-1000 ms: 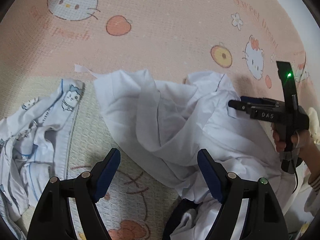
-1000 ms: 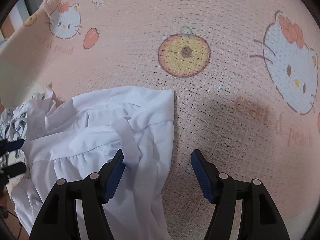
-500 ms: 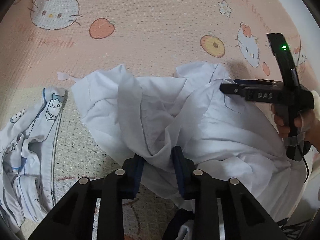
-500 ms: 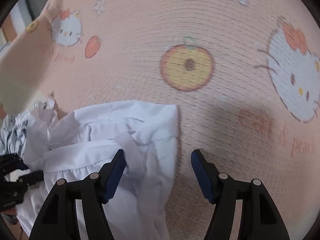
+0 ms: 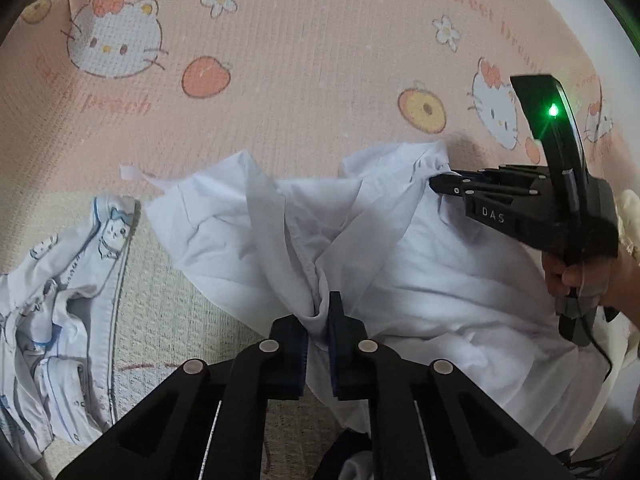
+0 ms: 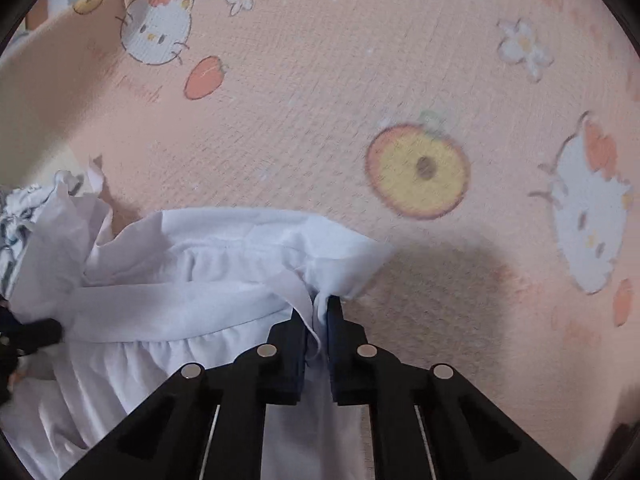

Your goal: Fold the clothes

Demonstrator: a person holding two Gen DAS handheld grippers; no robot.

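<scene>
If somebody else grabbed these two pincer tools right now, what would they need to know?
Left gripper: shut on a bunched fold of the white shirt.
Right gripper: shut on the shirt's edge, near its far corner.
The shirt lies crumpled on the pink cartoon blanket; a blue-printed garment lies in a heap to its left.
Done: both grips taken.
Left: spread the shirt flat, fold it, then probably the other garment.

Your shirt (image 5: 400, 264) lies crumpled on the mat (image 5: 304, 60), pinched near its front edge by your left gripper (image 5: 319, 322) and at its right corner by your right gripper (image 6: 318, 320); another garment (image 5: 60, 304) sits left, just beside it
</scene>
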